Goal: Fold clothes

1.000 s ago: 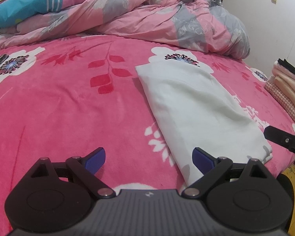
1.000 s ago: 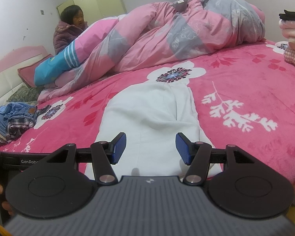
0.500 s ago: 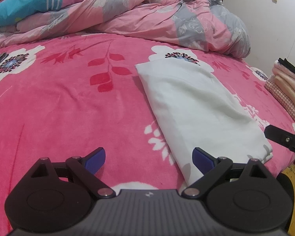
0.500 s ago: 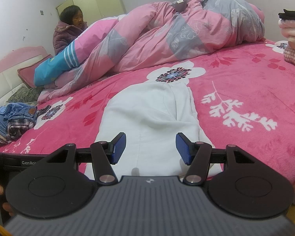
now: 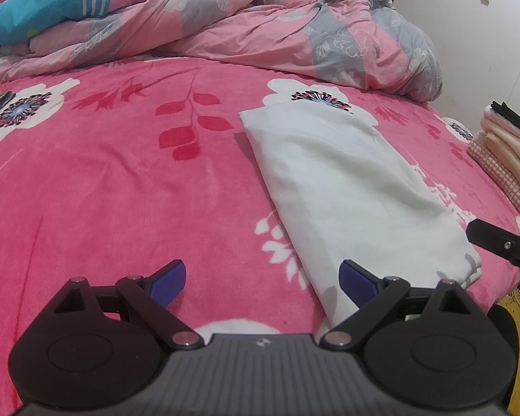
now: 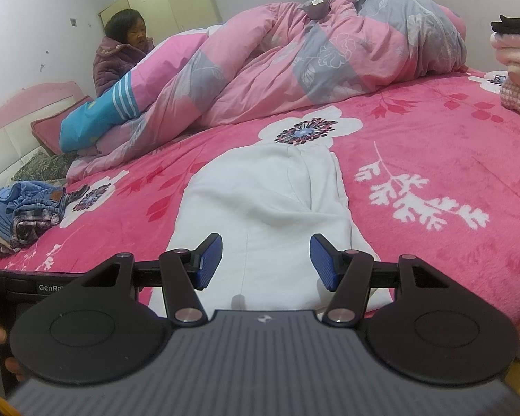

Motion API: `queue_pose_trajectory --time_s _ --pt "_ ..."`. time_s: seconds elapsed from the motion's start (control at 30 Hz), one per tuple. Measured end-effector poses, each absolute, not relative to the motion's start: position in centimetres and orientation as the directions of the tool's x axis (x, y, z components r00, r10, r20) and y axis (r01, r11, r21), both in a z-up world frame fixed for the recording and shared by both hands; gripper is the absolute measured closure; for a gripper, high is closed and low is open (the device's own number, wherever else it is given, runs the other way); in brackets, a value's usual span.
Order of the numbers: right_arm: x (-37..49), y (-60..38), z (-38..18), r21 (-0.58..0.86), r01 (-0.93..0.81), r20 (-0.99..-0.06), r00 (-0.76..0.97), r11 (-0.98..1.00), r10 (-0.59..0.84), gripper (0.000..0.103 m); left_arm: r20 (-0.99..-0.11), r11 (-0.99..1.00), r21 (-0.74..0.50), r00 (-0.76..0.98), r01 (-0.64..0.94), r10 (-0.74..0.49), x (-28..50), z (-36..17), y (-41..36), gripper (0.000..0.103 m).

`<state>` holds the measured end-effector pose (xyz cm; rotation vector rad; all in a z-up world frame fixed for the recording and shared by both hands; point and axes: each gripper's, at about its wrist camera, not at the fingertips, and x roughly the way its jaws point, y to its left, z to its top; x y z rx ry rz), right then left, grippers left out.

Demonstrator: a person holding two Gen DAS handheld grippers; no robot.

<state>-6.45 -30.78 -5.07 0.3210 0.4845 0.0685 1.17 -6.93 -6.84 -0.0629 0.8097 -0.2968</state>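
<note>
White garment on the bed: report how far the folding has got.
Done: the white garment lies folded into a long strip on the pink blanket; folded stack alongside. In hand: nothing; left gripper and right gripper open. Left: probably a crosswise fold; jeans pile waits.

Matt white cloth garment [image 5: 346,187] on plush fleece bedspread [image 5: 104,190]
</note>
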Motion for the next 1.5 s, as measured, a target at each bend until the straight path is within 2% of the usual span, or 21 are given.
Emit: queue_pose_trajectory --time_s 1.07,1.5 --pt "-6.1 -30.7 -5.1 0.321 0.010 -0.449 0.882 0.947 0.142 0.046 -0.717 0.959 -0.154 0.641 0.237 -0.273 1.5 -7.2 -7.3 0.007" --pt "-5.8 -31.1 -5.9 0.346 0.000 -0.447 0.879 0.938 0.165 0.046 -0.756 0.970 -0.073 0.621 0.230 -0.204 1.4 -7.5 -8.8 0.007"
